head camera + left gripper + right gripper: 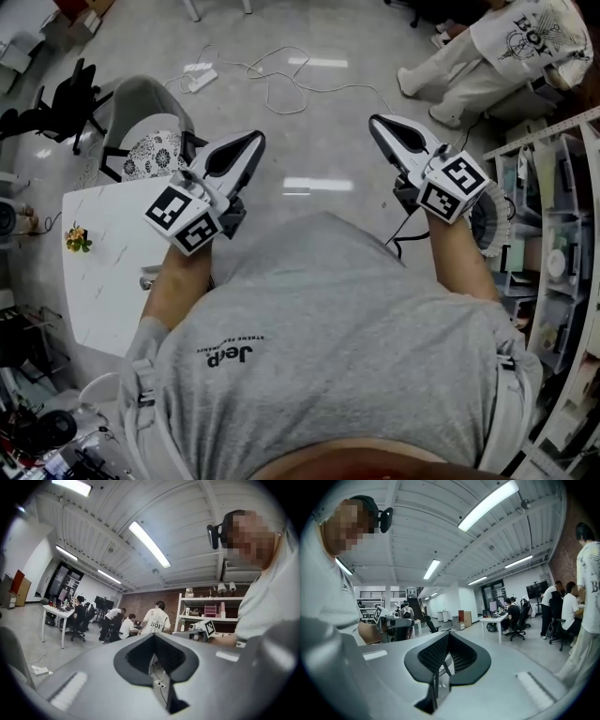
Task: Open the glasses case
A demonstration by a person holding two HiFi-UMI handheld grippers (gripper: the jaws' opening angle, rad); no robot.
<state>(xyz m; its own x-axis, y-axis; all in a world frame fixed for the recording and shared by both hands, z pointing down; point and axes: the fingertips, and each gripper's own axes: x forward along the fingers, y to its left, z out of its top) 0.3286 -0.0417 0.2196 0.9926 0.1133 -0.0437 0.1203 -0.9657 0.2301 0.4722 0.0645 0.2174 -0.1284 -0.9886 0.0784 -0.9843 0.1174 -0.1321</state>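
Observation:
No glasses case shows in any view. In the head view both grippers are held level in front of the person's grey T-shirt, above the floor. My left gripper (249, 142) points up-right in that view, and its jaws are shut with nothing between them (154, 634). My right gripper (376, 121) points up-left, and its jaws also meet at the tips with nothing held (449, 633). Each gripper view catches the other gripper off to the side: the right gripper's marker cube (204, 627) and the left gripper's marker cube (383, 616).
A white table (103, 272) with a small yellow flower (77, 239) stands at the left, a grey chair (150, 141) behind it. A power strip and cable (202, 80) lie on the floor. A person (497, 47) sits at the top right. Shelves (562, 234) line the right.

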